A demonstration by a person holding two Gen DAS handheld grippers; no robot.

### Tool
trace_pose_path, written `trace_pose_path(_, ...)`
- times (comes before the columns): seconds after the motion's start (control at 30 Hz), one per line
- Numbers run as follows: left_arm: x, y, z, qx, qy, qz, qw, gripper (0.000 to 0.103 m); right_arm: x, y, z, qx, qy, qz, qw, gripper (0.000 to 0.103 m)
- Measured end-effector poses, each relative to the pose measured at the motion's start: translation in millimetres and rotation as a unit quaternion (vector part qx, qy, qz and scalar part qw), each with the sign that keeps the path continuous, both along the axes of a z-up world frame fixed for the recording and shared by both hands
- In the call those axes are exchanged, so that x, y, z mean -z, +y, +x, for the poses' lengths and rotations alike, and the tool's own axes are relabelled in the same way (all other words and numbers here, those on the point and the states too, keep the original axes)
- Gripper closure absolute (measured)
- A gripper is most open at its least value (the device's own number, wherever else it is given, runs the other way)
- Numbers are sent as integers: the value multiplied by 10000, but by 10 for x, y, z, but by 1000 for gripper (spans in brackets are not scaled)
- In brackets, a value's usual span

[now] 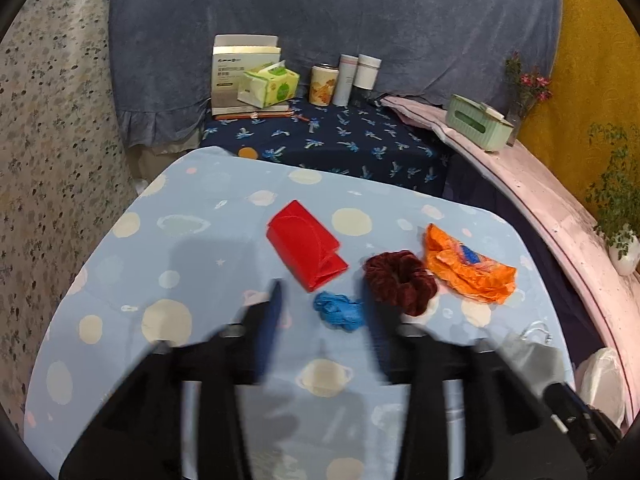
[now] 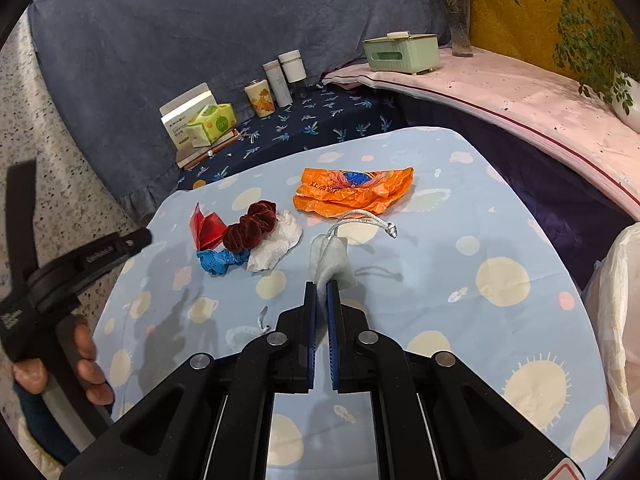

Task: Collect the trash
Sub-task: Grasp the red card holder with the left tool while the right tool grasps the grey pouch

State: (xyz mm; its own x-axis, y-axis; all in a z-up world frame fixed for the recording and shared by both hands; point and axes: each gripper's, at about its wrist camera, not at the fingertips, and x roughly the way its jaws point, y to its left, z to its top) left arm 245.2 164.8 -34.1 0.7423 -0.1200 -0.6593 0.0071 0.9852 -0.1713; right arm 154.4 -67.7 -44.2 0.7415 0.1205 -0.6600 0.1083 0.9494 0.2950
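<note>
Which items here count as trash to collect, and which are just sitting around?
Likely trash for the job:
orange plastic bag
white crumpled tissue
blue scrap
red folded paper
grey pouch, held in the right tool
white bin bag, probably where it goes

Probably just lying about:
dark red scrunchie
tissue pack
green box

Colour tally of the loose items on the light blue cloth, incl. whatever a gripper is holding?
Red: 1, folded red piece
Maroon: 1, velvet scrunchie
Blue: 1, crumpled blue scrap
White: 1, crumpled tissue
Orange: 1, orange plastic bag
Grey: 1, grey drawstring pouch, pinched in the right gripper
Total: 6
</note>
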Motion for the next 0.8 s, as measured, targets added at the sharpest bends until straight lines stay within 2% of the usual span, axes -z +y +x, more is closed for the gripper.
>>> trace_pose_path(0.17,187,-2,180,12,99,287,9995,47,-5,34,88,-23,-34,60,10000,97)
trace_pose_path(0.37,398,-85,434,131,223,401,9989,43,-4,88,286,-102,-70,88,9999,97)
trace_pose_path(0.53,514,-190,644,110,245,538,9982,45,38,109,423,-128,-21,110,9999,97)
trace_pose_path(0.57,534,-202,677,96,249,573,9980,49,46,116,440,-136,-15,112,9998,97)
trace_pose_path(0.63,577,-204,736,114,320,587,9977,81,59,130,469,-152,0,124,9998,97)
trace_pose_path(0.67,595,-195,765,106,373,553,9977,90,68,138,479,-159,6,130,9998,97)
trace_pose_path(0.8,573,-125,721,-39,305,450,9985,102,84,158,475,-179,15,158,9997,97)
